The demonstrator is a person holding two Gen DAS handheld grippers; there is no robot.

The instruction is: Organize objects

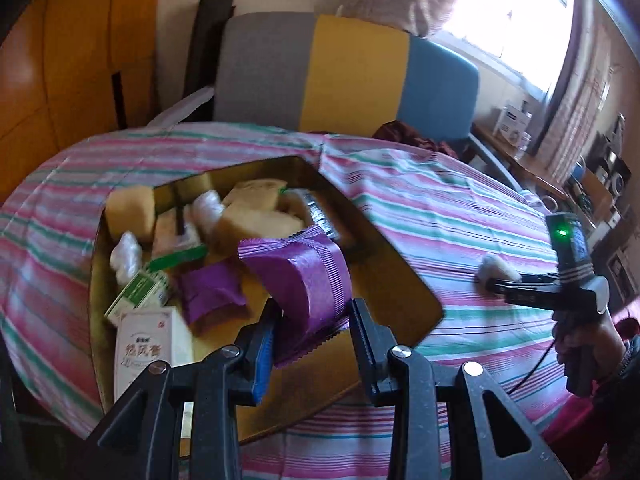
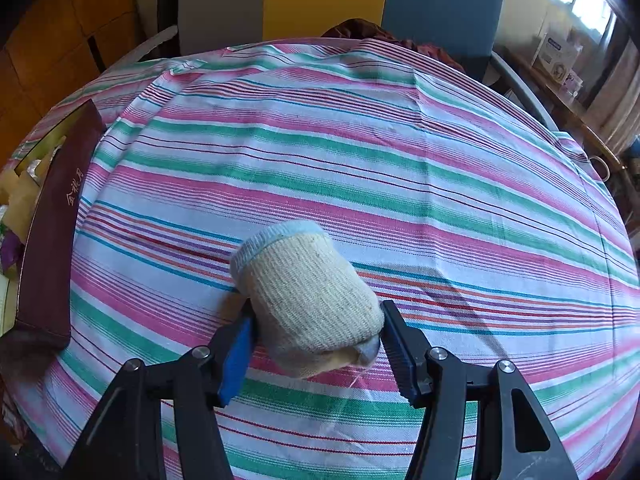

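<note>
My left gripper (image 1: 316,320) is shut on a purple foil packet (image 1: 304,276) and holds it above the near part of a gold-lined box (image 1: 400,264). A second purple packet (image 1: 212,292), small cartons and pale yellow blocks (image 1: 130,212) lie inside the box. In the right wrist view my right gripper (image 2: 316,332) is shut on a rolled cream sock (image 2: 308,296) with a blue cuff, low over the striped tablecloth (image 2: 360,140). The left wrist view shows that gripper (image 1: 490,280) and the sock (image 1: 498,268) to the right of the box, held by a hand (image 1: 580,344).
The box's dark red outer wall (image 2: 56,232) stands at the left of the right wrist view. A grey, yellow and blue chair (image 1: 344,72) sits behind the round table. A cluttered shelf (image 1: 516,120) runs under the window on the right.
</note>
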